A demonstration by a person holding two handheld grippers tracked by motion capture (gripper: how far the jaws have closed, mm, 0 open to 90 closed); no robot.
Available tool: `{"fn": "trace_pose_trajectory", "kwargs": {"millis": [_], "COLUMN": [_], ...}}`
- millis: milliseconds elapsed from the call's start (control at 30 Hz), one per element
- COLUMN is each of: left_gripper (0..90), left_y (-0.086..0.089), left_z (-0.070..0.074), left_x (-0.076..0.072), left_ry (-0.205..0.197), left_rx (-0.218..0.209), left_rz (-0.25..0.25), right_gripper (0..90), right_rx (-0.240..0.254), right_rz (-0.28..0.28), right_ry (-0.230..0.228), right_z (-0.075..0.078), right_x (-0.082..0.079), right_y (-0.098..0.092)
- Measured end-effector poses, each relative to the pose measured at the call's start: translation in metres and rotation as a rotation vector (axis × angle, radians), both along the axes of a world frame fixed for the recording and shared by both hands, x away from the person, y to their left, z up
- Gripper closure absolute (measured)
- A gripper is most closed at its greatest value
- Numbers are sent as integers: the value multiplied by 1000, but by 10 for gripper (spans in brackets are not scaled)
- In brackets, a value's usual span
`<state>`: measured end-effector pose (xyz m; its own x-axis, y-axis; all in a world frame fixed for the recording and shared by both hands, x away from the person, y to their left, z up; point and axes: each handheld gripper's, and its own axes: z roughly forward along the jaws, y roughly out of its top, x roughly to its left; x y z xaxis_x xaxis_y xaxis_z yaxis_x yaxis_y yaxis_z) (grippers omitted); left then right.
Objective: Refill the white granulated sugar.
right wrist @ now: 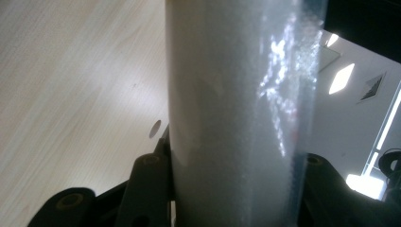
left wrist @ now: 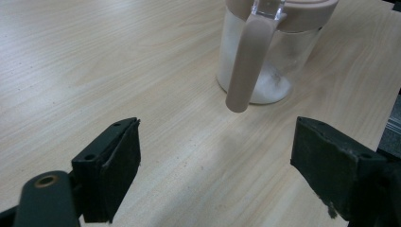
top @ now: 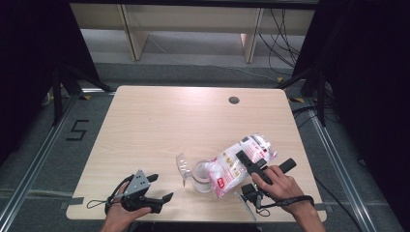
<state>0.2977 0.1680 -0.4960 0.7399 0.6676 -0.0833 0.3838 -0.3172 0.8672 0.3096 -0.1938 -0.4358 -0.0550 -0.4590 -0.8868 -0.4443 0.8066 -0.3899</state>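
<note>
Table (right wrist: 71,94) half-hidden — bag (right wrist: 236,118) blocking

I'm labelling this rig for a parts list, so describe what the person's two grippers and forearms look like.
Both grippers are black with two jaws. The left gripper carries a grey three-cornered plate on top, and a thin black cable loops from its rear. In the left gripper view its jaws end in flat, dark, rubbery-looking pads. The right gripper has a cylindrical black handle and a black cable looping round the wrist. Both forearms are bare, with no sleeves in view.
</note>
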Motion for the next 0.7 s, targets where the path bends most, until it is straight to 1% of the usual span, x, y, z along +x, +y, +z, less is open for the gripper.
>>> {"fn": "trace_pose_trajectory", "kwargs": {"millis": [33, 67, 100, 167, 200, 333, 433, 500, 533, 567, 633, 700], "left_gripper": [162, 162, 162, 162, 162, 162, 162, 162, 162, 162, 162, 162], "left_y": [-1, -1, -1, 0, -1, -1, -1, 0, -1, -1, 0, -1], "left_z": [-1, 0, 0, 0, -1, 0, 0, 0, 0, 0, 0, 0], "left_x": [-1, -1, -1, -1, -1, -1, -1, 0, -2, -1, -1, -1], "left_ry": [12, 13, 12, 5, 14, 13, 13, 3, 13, 12, 10, 12], "left_rx": [-12, -10, -12, -5, -13, -12, -9, -1, -8, -8, -6, -9], "left_rz": [11, 11, 12, 6, 13, 12, 12, 1, 13, 12, 10, 12], "right_gripper": [634, 635, 635, 637, 638, 640, 642, 643, 643, 644, 644, 645], "right_rx": [0, 2, 19, -2, -1, 6, 2, 3, 15, 22, 15, 19], "right_rz": [-1, -3, -14, 0, -2, -6, -6, -4, -17, -12, -18, -16], "right_ry": [0, 2, 10, 11, 11, 18, 17, 19, 20, 16, 21, 21], "right_z": [0, 0, -1, 0, 0, -1, -1, -1, -2, -3, -3, -3], "right_x": [0, 0, -1, 0, 0, 1, 0, 1, 0, 0, 0, 0], "right_y": [0, 0, 0, 1, 1, 1, 1, 2, 1, 1, 1, 1]}}
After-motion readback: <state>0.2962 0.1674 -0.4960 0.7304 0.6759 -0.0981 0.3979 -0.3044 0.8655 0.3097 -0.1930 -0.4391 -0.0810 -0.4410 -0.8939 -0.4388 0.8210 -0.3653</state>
